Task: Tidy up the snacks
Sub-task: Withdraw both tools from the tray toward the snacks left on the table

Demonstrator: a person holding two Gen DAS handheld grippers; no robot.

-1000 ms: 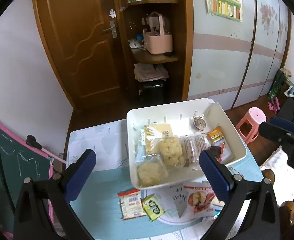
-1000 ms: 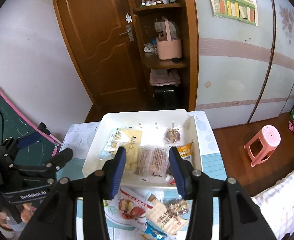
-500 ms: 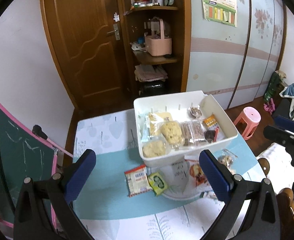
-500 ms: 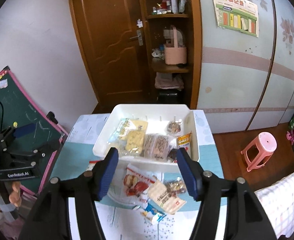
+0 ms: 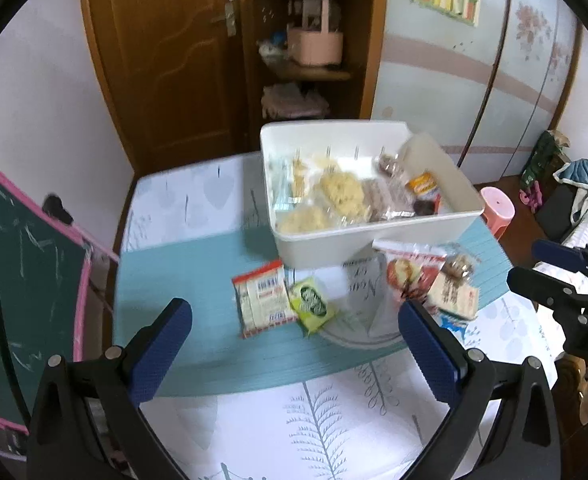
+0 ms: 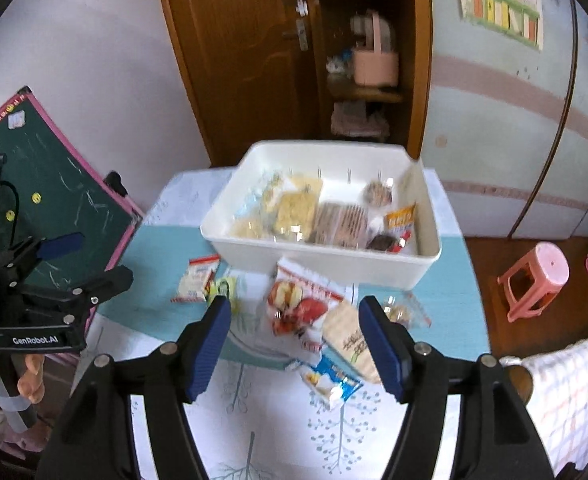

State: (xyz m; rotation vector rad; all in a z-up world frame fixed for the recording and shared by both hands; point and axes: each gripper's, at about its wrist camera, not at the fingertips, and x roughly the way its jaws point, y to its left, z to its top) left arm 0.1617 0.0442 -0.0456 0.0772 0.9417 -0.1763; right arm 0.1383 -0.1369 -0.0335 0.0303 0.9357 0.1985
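Note:
A white bin (image 5: 378, 240) (image 6: 322, 264) on the table holds several snack packets. Loose packets lie in front of it: a red-and-white packet (image 5: 262, 298) (image 6: 197, 278), a small green packet (image 5: 312, 304) (image 6: 223, 288), a red picture packet (image 5: 408, 272) (image 6: 300, 304), a tan packet (image 5: 454, 294) (image 6: 350, 340) and a blue packet (image 6: 330, 378). My left gripper (image 5: 294, 344) is open and empty, held back above the table's near part. My right gripper (image 6: 296, 338) is open and empty above the red picture packet.
The table has a teal cloth (image 5: 197, 280) and a white leaf-print front (image 5: 318, 420). A green chalkboard (image 6: 41, 200) leans at the left. A pink stool (image 6: 534, 280) stands on the floor at the right. A wooden door and shelf (image 6: 358, 60) stand behind.
Both grippers have pulled back and up from the bin, so more of the table and loose packets show. The right gripper's fingers have spread wider.

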